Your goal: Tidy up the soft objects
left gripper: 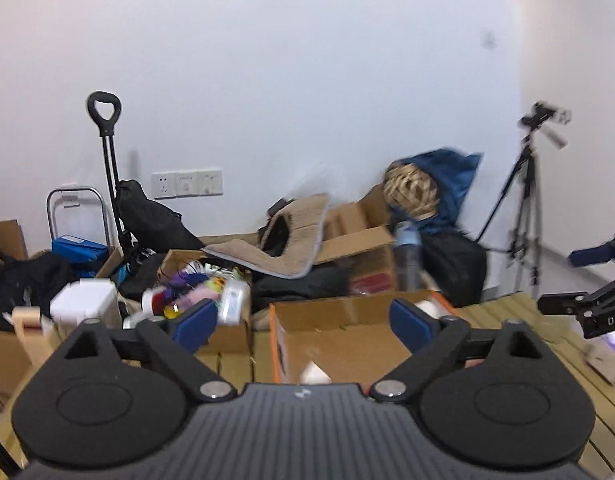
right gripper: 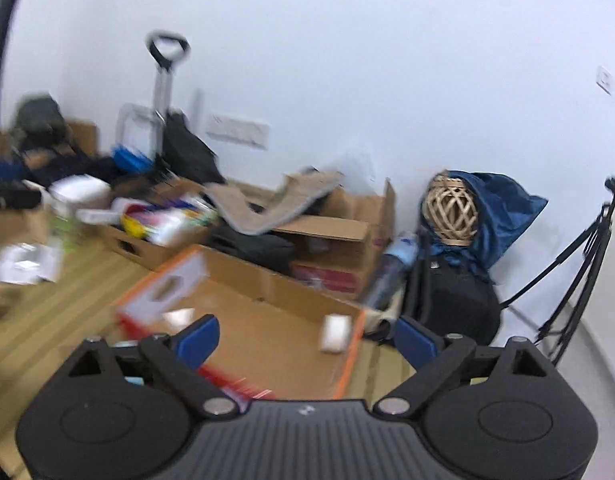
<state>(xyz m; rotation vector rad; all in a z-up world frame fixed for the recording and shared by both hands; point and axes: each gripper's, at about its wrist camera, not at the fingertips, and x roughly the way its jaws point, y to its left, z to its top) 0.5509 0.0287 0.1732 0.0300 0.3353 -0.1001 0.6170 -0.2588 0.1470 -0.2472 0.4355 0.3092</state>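
Left gripper [left gripper: 303,320]: jaws spread wide, nothing between pads; raised above table, likely between picks.
Right gripper [right gripper: 307,338]: released, empty, poised over orange-edged cardboard box [right gripper: 267,320].
Small white soft object [right gripper: 335,332]: lying inside box, near right wall; second pale piece [right gripper: 179,316] near left wall, likely sorted there.
Writing: "DA" fragment on black clamp arm [left gripper: 603,316]; rest blurred.

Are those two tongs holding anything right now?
No. The left tongs and the right tongs both stand wide open with nothing between their blue pads, above the cardboard box.
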